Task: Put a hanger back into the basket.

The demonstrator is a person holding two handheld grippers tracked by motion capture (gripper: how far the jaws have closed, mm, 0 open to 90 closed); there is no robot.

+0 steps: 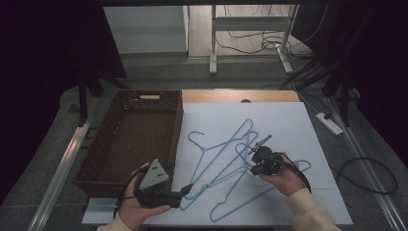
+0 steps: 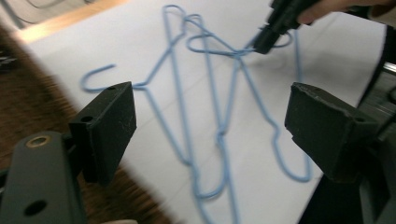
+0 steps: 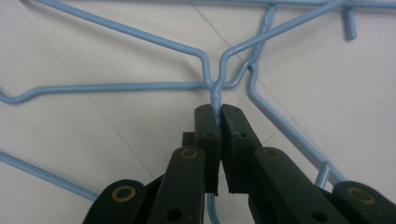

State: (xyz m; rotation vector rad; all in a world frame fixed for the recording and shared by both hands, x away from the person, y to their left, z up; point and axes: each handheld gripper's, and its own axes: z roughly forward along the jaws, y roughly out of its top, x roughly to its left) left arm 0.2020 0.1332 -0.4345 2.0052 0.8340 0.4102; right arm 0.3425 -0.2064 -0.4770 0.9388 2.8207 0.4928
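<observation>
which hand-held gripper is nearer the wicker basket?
Left. The left hand-held gripper sits just off the wicker basket at its near corner; the right hand-held gripper is farther off, shut on a blue hanger.

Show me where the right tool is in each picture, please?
High view: the right tool is right of centre, over the blue hangers.
Left gripper view: it is at the top right, tip on the hangers.
Right gripper view: it rises from the bottom middle, shut on a hanger's neck.
Shared landmark: the blue hangers on the white board.
</observation>
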